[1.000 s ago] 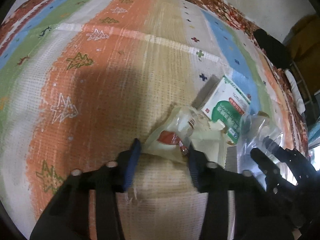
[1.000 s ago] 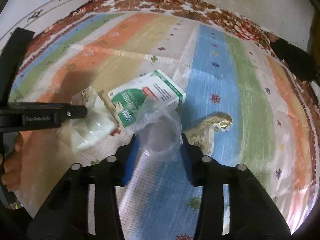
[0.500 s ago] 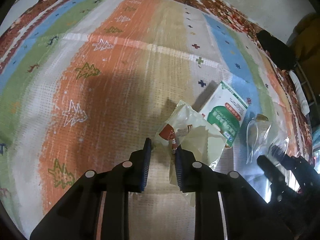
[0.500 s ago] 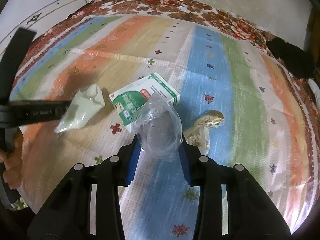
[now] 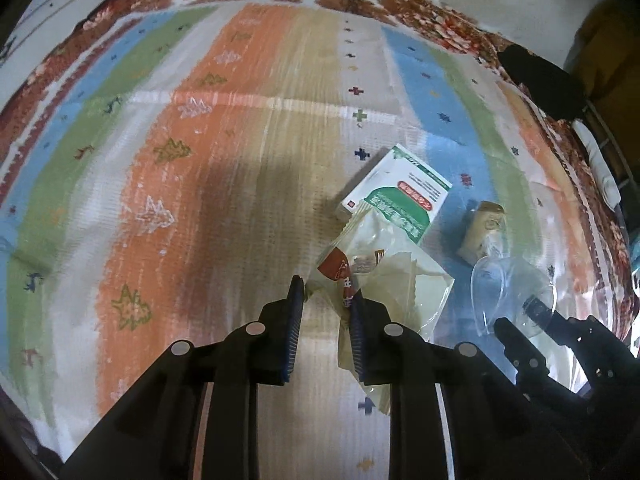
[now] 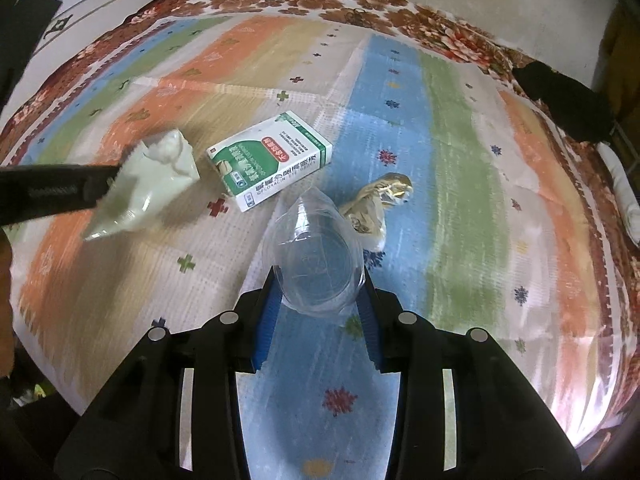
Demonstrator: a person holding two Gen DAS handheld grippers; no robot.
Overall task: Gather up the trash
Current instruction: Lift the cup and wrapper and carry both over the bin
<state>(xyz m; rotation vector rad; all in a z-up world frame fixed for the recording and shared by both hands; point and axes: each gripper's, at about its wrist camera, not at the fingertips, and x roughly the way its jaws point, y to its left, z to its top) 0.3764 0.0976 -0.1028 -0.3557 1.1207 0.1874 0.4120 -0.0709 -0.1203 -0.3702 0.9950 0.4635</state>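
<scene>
My left gripper pinches a thin snack wrapper, its fingers closed part way on one edge, lifted above the striped bedspread. The wrapper is light, soft and slippery, so I think the flat edge is the best place to hold. My right gripper squeezes a clear plastic cup by its sides. The cup is light and bends easily, so a gentle squeeze seems right. Both grippers point forward and down. The green box and a crumpled gold wrapper lie on the bedspread.
</scene>
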